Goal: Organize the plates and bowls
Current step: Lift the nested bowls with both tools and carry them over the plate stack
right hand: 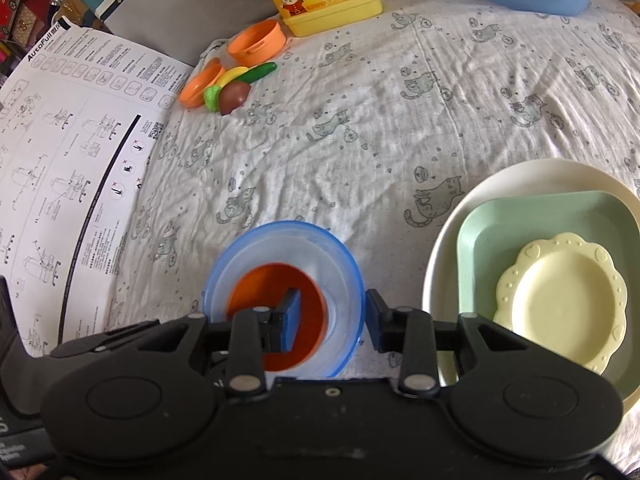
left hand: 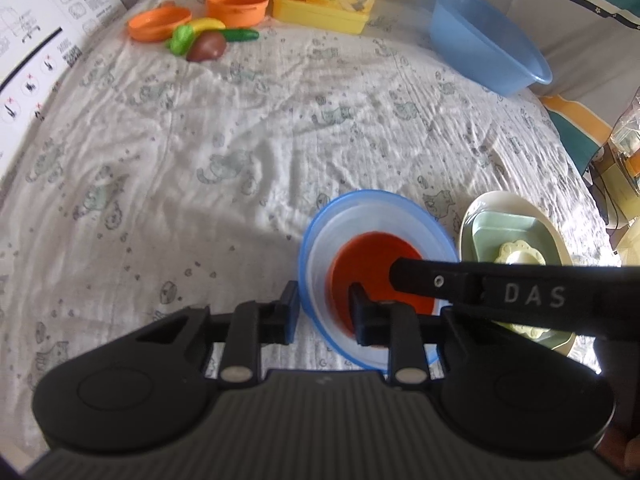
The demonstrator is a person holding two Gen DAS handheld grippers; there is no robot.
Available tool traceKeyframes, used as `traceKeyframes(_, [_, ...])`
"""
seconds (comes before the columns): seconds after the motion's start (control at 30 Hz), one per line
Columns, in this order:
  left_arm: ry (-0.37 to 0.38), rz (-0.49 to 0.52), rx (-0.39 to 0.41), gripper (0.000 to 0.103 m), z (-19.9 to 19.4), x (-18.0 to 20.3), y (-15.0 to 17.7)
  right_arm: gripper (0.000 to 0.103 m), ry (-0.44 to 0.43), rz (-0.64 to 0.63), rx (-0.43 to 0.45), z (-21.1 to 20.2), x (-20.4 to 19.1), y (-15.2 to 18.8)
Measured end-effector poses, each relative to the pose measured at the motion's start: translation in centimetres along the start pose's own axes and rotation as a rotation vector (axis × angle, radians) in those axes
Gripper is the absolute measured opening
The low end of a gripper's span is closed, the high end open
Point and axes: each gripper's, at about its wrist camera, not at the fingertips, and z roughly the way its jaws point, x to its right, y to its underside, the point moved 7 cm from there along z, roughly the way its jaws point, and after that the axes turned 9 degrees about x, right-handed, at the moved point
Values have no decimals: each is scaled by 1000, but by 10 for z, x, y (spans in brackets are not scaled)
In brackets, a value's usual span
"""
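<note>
Nested bowls point(right hand: 284, 300) (orange inside clear and blue) sit near the bed's point(right hand: 360, 120) front edge. Left gripper point(left hand: 324, 308) and right gripper point(right hand: 332, 312) each pinch opposite rims, probably to lift the stack steadily. Stacked plates point(right hand: 560, 292) just beside.

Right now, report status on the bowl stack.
Left hand-held gripper and right hand-held gripper each clamp the blue-rimmed bowl, opposite walls. Orange bowl nested inside. Plate stack close beside; nothing blocking.

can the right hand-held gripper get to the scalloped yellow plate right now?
Probably not yet: the right hand-held gripper straddles the blue-rimmed bowl's wall. Once released, the yellow scalloped plate lies uncovered atop the green tray.
</note>
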Motion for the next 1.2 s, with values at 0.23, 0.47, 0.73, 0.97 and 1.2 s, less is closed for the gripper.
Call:
traceKeyframes(0.23, [0,-2,14,26,-18,4,-5,35,-24,-6,23,-20,-4,-4])
traceKeyframes(0.47, [17,20,44,26,-37,22,-14,35,-41,29,65,-45,4,-13])
traceKeyframes(0.73, [68,49,61,26,-47,58,-29,35,-35,77,141,-85,29,-26])
traceKeyframes(0.97, [133,92,46,26,-44,104,-38,35,-3,136,216,-119,70,-32])
traceKeyframes(1.2, [154,152,13,26,-33,145,-33,35,29,189,241,-135,110,-30])
